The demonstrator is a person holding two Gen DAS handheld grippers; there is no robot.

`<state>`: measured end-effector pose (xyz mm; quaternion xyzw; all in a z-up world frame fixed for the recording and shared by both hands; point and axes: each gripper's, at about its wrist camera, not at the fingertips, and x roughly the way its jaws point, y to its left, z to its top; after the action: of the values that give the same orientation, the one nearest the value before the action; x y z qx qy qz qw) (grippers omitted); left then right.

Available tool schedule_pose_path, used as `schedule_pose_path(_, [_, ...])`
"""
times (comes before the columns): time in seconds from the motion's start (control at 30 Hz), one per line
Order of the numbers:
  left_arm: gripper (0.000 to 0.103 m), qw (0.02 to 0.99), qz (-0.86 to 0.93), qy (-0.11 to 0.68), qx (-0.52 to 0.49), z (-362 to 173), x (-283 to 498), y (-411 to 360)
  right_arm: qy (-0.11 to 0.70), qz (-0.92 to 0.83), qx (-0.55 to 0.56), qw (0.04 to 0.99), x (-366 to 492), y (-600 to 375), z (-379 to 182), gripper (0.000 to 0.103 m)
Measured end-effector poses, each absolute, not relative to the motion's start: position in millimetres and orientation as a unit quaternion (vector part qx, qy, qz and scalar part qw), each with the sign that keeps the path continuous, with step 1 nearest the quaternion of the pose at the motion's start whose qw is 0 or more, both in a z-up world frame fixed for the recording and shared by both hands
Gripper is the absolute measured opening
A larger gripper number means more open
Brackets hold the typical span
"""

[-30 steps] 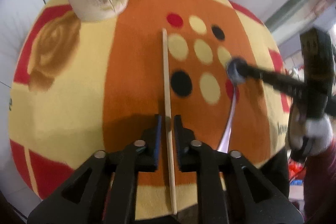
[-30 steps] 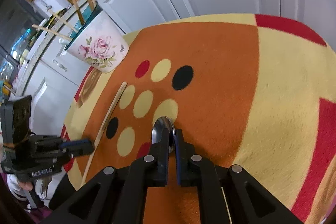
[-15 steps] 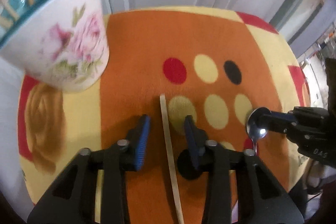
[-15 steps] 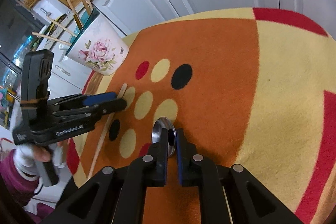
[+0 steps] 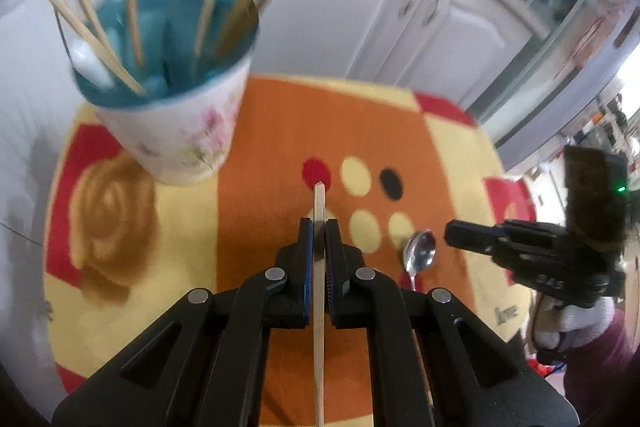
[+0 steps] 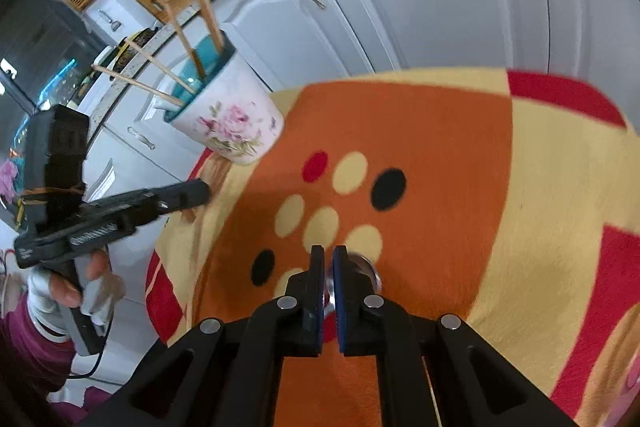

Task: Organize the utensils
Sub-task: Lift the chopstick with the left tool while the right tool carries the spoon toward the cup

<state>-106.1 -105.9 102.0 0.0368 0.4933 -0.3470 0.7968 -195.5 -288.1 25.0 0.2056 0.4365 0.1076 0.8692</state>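
Left gripper clamped on a wooden chopstick, lifted off the orange mat; floral cup with more chopsticks stands at its 10 o'clock. Right gripper pinched on the spoon, whose bowl sits just above the mat at the left gripper's 3 o'clock.

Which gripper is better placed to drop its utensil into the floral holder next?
Left. The left gripper is shut on the thin wooden chopstick and faces the white floral cup with teal interior at close range. The right gripper, shut on the shiny metal spoon, sits low over the mat, farther off.
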Motion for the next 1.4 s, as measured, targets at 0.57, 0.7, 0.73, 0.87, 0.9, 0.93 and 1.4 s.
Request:
schedule_pose_path(0.57, [0.004,0.820,-0.346,0.455,-0.001,136,-123,-75,0.456,0.070,0.218,0.860,-191,-295,-10,0.003])
schedule_pose_path(0.7, [0.004,0.829,-0.355,0.433,-0.010,159,-127,-65,0.431,0.068,0.204,0.876,-200,-296,17,0.002])
schedule_pose_path(0.73, [0.004,0.832,-0.356,0.426,-0.012,165,-128,-62,0.426,0.069,0.202,0.879,-202,-296,23,0.003])
schedule_pose_path(0.87, [0.004,0.841,-0.355,0.407,-0.023,184,-126,-51,0.400,0.073,0.184,0.895,-206,-291,56,0.003])
schedule_pose_path(0.9, [0.004,0.844,-0.354,0.402,-0.024,190,-126,-49,0.394,0.072,0.180,0.898,-205,-290,63,0.003])
schedule_pose_path(0.93, [0.004,0.846,-0.354,0.399,-0.025,192,-125,-47,0.389,0.073,0.177,0.901,-206,-288,70,0.003])
schedule_pose_path(1.4, [0.004,0.881,-0.340,0.326,-0.049,269,-101,-10,0.326,0.083,0.140,0.931,-168,-263,154,0.003])
